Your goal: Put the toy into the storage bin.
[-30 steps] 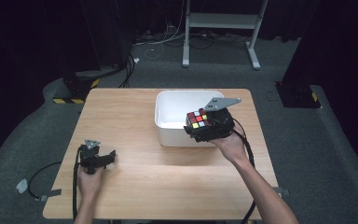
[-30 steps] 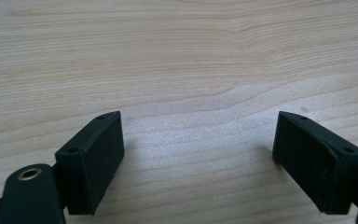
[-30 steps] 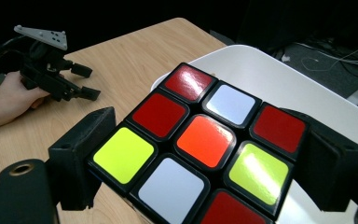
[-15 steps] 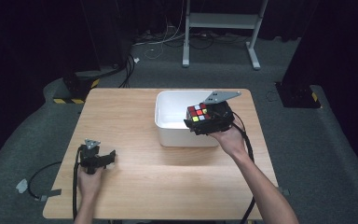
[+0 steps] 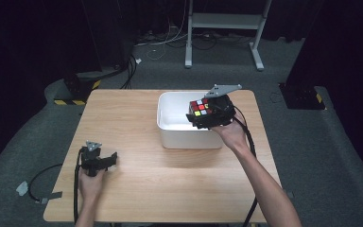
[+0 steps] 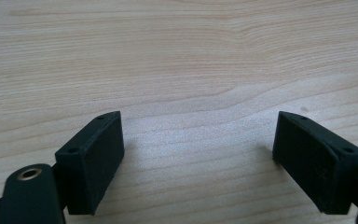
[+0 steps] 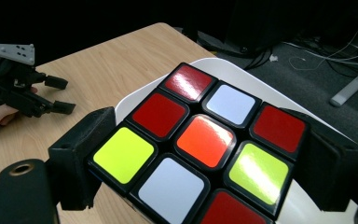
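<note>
One puzzle cube (image 7: 200, 144) in right tongs (image 7: 205, 158) above white bin (image 5: 170, 135).

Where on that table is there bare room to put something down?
The table is bare wood left of the white tub, and along the near edge between the left gripper and the forearm. It is crowded at the tub, where the right gripper holds the puzzle cube.

A wooden table (image 5: 137, 118) stands before a white metal stand (image 5: 227, 21)
</note>
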Action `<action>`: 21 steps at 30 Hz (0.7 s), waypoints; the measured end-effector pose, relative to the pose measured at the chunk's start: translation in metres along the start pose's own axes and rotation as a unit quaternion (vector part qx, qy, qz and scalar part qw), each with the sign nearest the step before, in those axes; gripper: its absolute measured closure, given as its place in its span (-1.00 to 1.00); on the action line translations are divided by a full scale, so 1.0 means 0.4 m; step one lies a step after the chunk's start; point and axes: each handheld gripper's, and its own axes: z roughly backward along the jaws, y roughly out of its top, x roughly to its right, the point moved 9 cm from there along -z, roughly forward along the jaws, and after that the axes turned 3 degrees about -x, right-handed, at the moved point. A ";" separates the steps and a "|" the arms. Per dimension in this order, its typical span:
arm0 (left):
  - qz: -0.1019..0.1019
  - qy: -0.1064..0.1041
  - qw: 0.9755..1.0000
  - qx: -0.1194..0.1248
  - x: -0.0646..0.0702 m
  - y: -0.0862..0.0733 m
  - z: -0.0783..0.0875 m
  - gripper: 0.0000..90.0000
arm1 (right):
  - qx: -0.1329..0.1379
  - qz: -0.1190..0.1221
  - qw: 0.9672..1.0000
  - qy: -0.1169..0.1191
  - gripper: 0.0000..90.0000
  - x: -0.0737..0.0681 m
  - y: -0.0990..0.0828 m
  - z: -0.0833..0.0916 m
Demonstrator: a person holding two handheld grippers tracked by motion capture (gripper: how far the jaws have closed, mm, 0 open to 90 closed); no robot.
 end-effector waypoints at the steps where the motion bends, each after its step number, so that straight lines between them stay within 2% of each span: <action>1: 0.000 0.000 1.000 0.000 0.000 0.000 0.000 -0.63 | -0.001 -0.002 1.000 0.000 -0.67 0.005 0.001 -0.002; 7: 0.000 0.000 1.000 0.000 0.000 0.000 0.000 -0.63 | 0.001 -0.001 1.000 -0.007 -0.67 0.017 0.020 -0.002; 17: 0.000 0.000 1.000 0.000 0.000 0.000 0.000 -0.63 | 0.004 -0.001 1.000 0.000 -0.67 0.025 0.056 -0.016; 21: 0.000 0.000 1.000 0.000 0.000 0.000 0.000 -0.63 | -0.004 -0.003 1.000 0.002 -0.67 0.030 0.068 -0.028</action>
